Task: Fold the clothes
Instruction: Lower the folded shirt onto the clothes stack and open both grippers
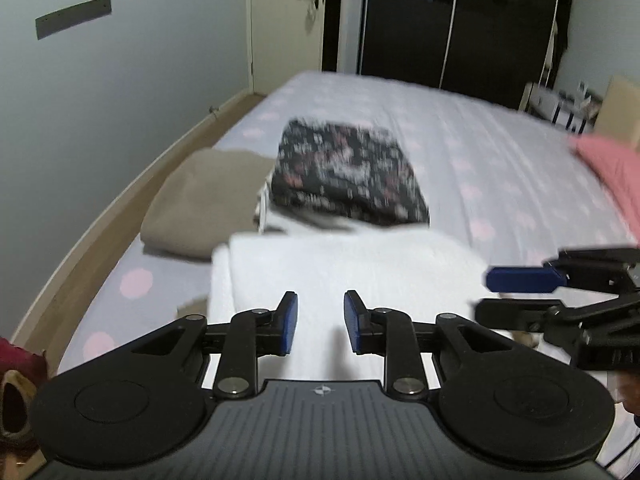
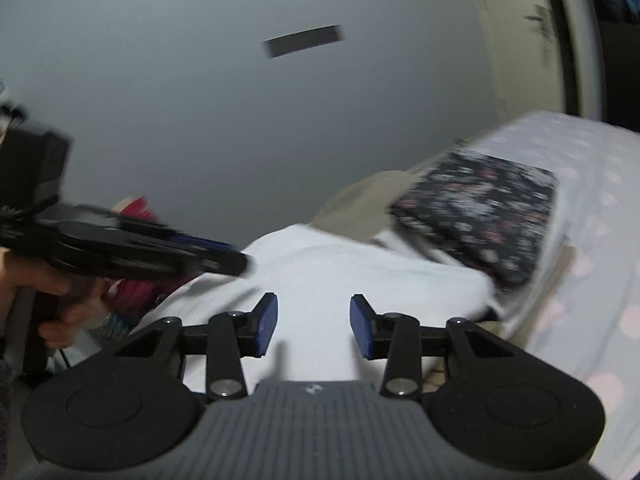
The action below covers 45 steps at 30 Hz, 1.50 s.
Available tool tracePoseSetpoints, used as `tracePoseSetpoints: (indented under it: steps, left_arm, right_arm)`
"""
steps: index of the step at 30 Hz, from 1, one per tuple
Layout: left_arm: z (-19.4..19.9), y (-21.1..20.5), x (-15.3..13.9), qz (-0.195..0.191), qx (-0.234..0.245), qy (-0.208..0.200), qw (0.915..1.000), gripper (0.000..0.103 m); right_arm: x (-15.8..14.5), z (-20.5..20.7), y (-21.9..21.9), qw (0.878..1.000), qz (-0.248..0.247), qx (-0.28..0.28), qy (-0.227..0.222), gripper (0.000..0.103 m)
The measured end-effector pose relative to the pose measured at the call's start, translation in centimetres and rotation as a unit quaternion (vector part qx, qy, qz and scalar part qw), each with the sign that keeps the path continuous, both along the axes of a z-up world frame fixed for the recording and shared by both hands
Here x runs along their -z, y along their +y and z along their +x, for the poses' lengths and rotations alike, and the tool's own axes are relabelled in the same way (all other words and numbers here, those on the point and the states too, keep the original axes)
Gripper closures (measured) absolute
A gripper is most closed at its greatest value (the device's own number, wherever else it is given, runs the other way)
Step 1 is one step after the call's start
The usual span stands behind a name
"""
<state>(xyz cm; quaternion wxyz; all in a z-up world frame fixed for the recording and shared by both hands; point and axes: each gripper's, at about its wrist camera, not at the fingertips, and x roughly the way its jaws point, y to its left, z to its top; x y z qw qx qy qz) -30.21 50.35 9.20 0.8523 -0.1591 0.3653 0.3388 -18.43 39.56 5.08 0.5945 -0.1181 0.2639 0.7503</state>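
The spotted bed (image 1: 460,152) is holding a folded white garment (image 1: 360,264) lying low-center of frame, looking soft and floppy, so the empty, spread-open left gripper (image 1: 320,322) and right gripper (image 2: 312,326) are probably wanting its edges.

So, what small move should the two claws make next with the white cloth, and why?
Probably lower both onto the white cloth and pinch its near edge. The left claw and the right claw are both open, hold nothing, and hang over the cloth, which looks only partly folded. The floral garment and the beige one already lie folded behind.
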Motion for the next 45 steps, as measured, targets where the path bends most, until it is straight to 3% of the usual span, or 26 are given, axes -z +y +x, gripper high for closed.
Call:
tracePoseSetpoints:
  steps: [6,8,10,19,22,25,27,31,36,38,45]
  left_arm:
    - [0.1,0.0,4.8,-0.044,-0.007,0.023,0.9988,0.084]
    - [0.1,-0.2,6.3,-0.054,-0.007,0.024,0.9983,0.085]
    - [0.1,-0.8,6.8,-0.039,-0.002,0.027,0.9989,0.085]
    - [-0.3,-1.2,5.1,-0.047,-0.005,0.025,0.9986,0.085]
    - [-0.5,-1.3,3.3,-0.040,0.001,-0.002,0.9992,0.084]
    - [0.0,-0.9,2.2,-0.029,0.006,-0.028,0.9992,0.082]
    - [1.0,-0.3,1.9,-0.020,0.002,-0.030,0.9993,0.082]
    - [2.6,1.4,2.9,-0.026,-0.009,-0.044,0.9986,0.082]
    - [3.1,3.5,6.8,-0.091,-0.042,-0.023,0.9947,0.085]
    - [3.2,3.5,7.4,-0.083,-0.041,-0.014,0.9956,0.084]
    - [3.5,3.0,6.6,-0.078,-0.051,-0.008,0.9956,0.084]
  right_arm:
    - [5.4,-1.1,1.8,0.998,-0.062,-0.012,-0.008,0.059]
    - [6.6,-1.4,1.5,0.998,-0.055,-0.018,-0.024,0.060]
    - [7.4,-1.8,1.1,0.998,-0.044,-0.020,-0.038,0.060]
    - [5.0,-1.1,0.6,0.998,-0.042,-0.030,-0.030,0.059]
    - [3.0,0.3,0.5,1.000,-0.019,-0.023,-0.003,0.059]
    - [1.6,1.2,1.3,1.000,-0.010,0.002,-0.019,0.059]
    - [1.7,1.6,2.2,0.999,-0.018,0.017,-0.026,0.060]
    - [3.4,2.7,3.8,0.998,-0.049,0.036,0.011,0.064]
    - [6.6,2.2,4.9,0.996,-0.080,0.040,0.018,0.064]
    - [7.5,2.3,4.8,0.996,-0.076,0.038,0.023,0.065]
    - [6.5,2.3,4.8,0.996,-0.085,0.035,0.012,0.065]
